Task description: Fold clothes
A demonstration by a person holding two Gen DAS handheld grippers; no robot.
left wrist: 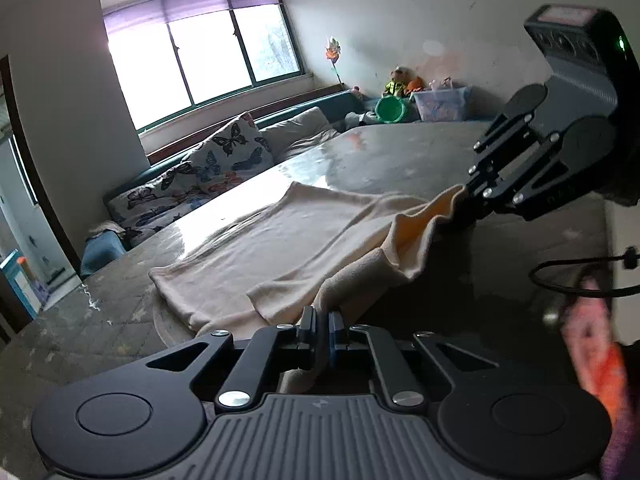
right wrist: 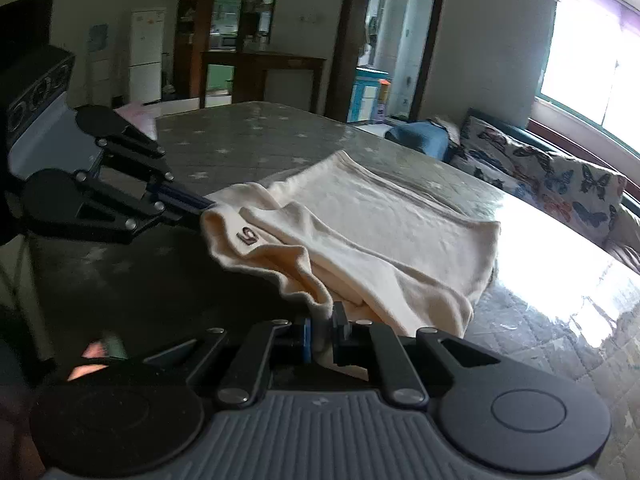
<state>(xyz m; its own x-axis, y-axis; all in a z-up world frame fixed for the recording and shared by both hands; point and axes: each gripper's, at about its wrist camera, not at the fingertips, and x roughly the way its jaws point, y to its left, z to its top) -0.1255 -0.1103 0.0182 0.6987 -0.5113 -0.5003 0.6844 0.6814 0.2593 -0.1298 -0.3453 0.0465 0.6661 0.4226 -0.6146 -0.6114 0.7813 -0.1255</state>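
I have the cream garment (left wrist: 288,240) pinched at its near edge in both hands: my left gripper (left wrist: 322,322) is clamped on one corner, my right gripper (right wrist: 320,322) on the other, so the hem hangs slack between them while the rest lies flat on the bed (left wrist: 380,152). It looks like light, soft knit that sags and bunches wherever it is unsupported. I judge the corners the right hold; any grip nearer the middle would let the edges droop.
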